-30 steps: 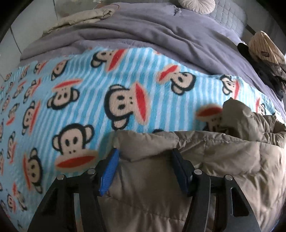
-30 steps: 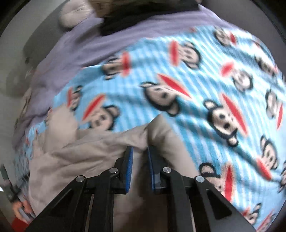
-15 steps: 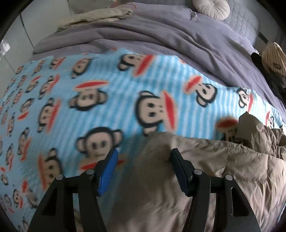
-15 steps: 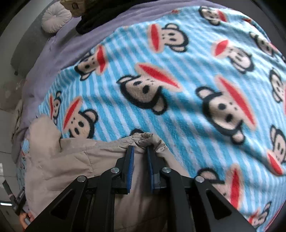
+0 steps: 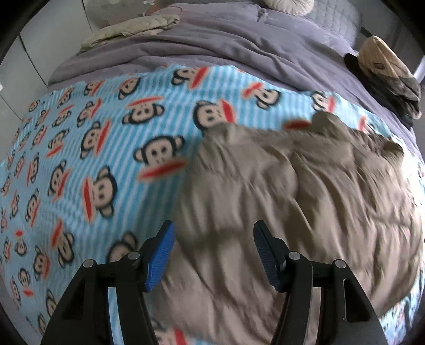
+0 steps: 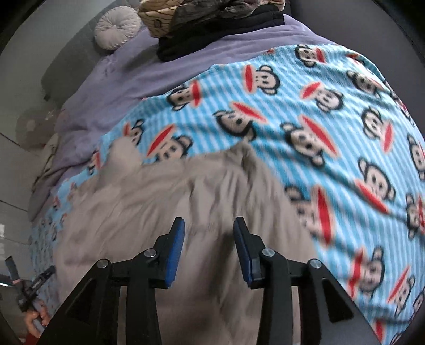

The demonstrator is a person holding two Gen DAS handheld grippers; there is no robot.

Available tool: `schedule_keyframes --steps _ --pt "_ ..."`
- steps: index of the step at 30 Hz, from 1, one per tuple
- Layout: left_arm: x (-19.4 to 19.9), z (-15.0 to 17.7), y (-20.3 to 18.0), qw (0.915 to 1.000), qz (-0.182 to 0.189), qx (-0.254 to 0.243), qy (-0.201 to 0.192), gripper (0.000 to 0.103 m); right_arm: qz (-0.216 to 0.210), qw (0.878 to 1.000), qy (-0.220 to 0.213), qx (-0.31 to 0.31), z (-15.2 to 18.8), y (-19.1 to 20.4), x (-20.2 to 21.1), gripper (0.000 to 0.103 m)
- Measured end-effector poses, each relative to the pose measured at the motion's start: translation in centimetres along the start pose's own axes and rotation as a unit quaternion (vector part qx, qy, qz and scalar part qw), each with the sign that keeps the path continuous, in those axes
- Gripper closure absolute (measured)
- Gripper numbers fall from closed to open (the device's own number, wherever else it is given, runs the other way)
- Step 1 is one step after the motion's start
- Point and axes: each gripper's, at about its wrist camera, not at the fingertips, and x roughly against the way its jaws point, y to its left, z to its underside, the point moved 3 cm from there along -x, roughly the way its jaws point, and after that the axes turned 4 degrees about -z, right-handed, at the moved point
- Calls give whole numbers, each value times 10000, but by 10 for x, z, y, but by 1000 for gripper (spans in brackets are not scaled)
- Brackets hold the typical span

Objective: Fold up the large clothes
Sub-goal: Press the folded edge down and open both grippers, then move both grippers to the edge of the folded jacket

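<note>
Tan puffer jacket [image 5: 292, 191] lies loosely bunched mid-bed on monkey blanket [image 5: 106, 148]; both jaws open, empty; folding remains.

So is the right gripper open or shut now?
Open. The right gripper shows a clear gap between its blue pads, with nothing clamped; the beige puffer jacket lies beneath.

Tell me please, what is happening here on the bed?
A person with a gripper in each hand is folding a beige padded jacket on a blue monkey-print blanket. The left gripper and the right gripper are both open above the jacket and hold nothing. The jacket lies bunched on the blanket, the fold not finished. Other clothes are piled farther back.
</note>
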Motion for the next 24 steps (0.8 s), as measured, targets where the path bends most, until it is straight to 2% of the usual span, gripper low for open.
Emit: schedule_keyframes --steps 2,6,9,11,14,17,18,19,22,24 --pt "7 16 -4 10000 41 -32 73 40 -96 9999 50 -31 17 2 10 52" --pt "17 44 -11 9997 102 -104 197 40 -205 9996 187 -88 51 2 28 51" --pt "22 62 -13 9993 174 -98 326 39 -267 9992 261 -129 74 0 38 42" --pt "27 74 -16 9993 204 -48 320 12 -296 9989 317 -176 89 -1 43 41" --pt "37 85 -19 9997 189 -56 145 9 -352 9978 439 -351 108 -5 45 41" --pt "38 93 -19 9995 217 -37 216 9 -402 9963 554 -517 121 -9 43 40" --pt "38 95 -19 9995 230 -23 228 6 -432 9956 594 -587 125 -11 41 40" --pt "39 97 -18 9994 230 10 247 0 -455 9950 625 -637 127 -12 40 39" --pt "38 100 -16 9992 278 99 271 0 -598 9927 655 -814 133 -14 37 24" --pt "37 103 -17 9990 305 118 318 0 -677 9916 656 -882 137 -15 35 24"
